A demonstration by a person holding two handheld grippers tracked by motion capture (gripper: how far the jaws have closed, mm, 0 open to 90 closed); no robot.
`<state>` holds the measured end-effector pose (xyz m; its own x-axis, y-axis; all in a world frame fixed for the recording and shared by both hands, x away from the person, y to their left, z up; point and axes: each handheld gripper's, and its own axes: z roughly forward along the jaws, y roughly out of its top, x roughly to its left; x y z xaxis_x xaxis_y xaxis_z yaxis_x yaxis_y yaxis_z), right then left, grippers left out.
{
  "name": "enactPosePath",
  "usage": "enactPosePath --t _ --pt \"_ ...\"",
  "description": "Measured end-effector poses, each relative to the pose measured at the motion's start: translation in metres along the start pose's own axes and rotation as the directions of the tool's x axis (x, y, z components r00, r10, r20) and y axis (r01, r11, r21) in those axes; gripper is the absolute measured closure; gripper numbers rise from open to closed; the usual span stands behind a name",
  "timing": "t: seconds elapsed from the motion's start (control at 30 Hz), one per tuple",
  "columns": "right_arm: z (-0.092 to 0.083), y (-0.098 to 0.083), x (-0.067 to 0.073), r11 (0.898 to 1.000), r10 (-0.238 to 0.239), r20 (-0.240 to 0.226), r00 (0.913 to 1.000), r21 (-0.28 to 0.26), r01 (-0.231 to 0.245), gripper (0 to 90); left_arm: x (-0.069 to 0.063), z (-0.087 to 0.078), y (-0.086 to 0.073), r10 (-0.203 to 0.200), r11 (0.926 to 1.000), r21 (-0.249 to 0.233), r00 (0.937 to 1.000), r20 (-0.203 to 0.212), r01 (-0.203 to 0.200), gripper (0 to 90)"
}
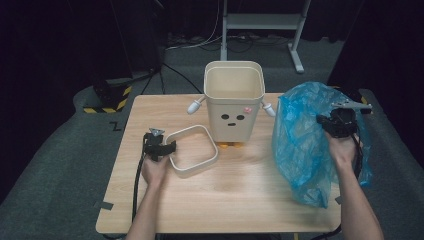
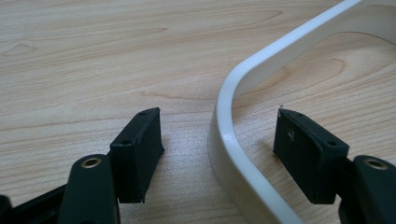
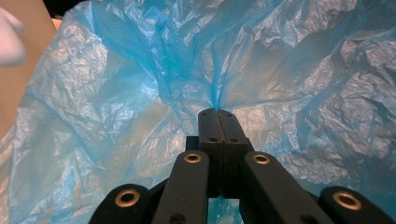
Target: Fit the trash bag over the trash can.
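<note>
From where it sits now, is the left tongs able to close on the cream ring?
Probably yes. The left tongs stand open astride the wall of the cream ring, one pad outside, one inside, nothing between them and the wall.

High view overlooks table (image 1: 200, 200); gripper views close along jaws.

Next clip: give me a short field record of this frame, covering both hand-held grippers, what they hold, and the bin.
left hand-held gripper: open, jaws astride the ring's wall, pads apart from it
ring: cream, flat on the table
right hand-held gripper: shut on the bag
bag: blue plastic, held up at the table's right
bin: cream, face on its front, upright, no liner
</note>
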<state>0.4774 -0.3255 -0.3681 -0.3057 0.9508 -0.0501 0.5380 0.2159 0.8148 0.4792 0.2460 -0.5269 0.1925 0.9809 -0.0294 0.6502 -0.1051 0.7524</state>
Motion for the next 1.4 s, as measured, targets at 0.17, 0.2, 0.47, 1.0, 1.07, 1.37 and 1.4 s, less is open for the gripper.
enactPosePath --t 0.17,0.2,0.47,1.0,1.07,1.37,1.4 --pt "-0.007 0.004 0.000 1.000 -0.011 0.005 0.9999 -0.006 0.011 90.0 0.000 0.000 0.000 -0.001 1.0000 0.000 1.0000 0.001 0.001 32.6" --pt "-0.009 0.005 0.001 1.000 -0.014 0.006 0.9999 -0.010 0.014 90.0 0.000 0.000 0.000 -0.001 1.0000 -0.001 1.0000 0.001 0.001 32.6" --pt "-0.025 0.018 0.003 0.999 -0.027 0.001 0.9996 -0.041 0.027 90.0 0.000 0.000 0.000 0.000 1.0000 0.000 1.0000 0.001 0.000 32.6" --pt "-0.049 0.041 0.008 0.995 -0.035 -0.023 0.9991 -0.091 0.033 90.0 0.000 0.000 0.000 0.000 1.0000 0.000 1.0000 0.001 0.000 32.6" --pt "-0.052 0.044 0.009 0.995 -0.037 -0.027 0.9989 -0.098 0.034 90.0 0.000 0.000 0.000 -0.001 1.0000 -0.001 1.0000 0.002 0.001 32.6" --pt "-0.072 0.062 0.016 0.991 -0.060 -0.038 0.9975 -0.118 0.055 90.0 0.001 0.000 0.000 -0.003 1.0000 -0.002 1.0000 0.006 0.003 32.5" --pt "-0.073 0.063 0.018 0.991 -0.063 -0.046 0.9970 -0.124 0.056 90.0 0.000 0.000 0.000 -0.002 1.0000 -0.001 1.0000 0.006 0.002 32.5"
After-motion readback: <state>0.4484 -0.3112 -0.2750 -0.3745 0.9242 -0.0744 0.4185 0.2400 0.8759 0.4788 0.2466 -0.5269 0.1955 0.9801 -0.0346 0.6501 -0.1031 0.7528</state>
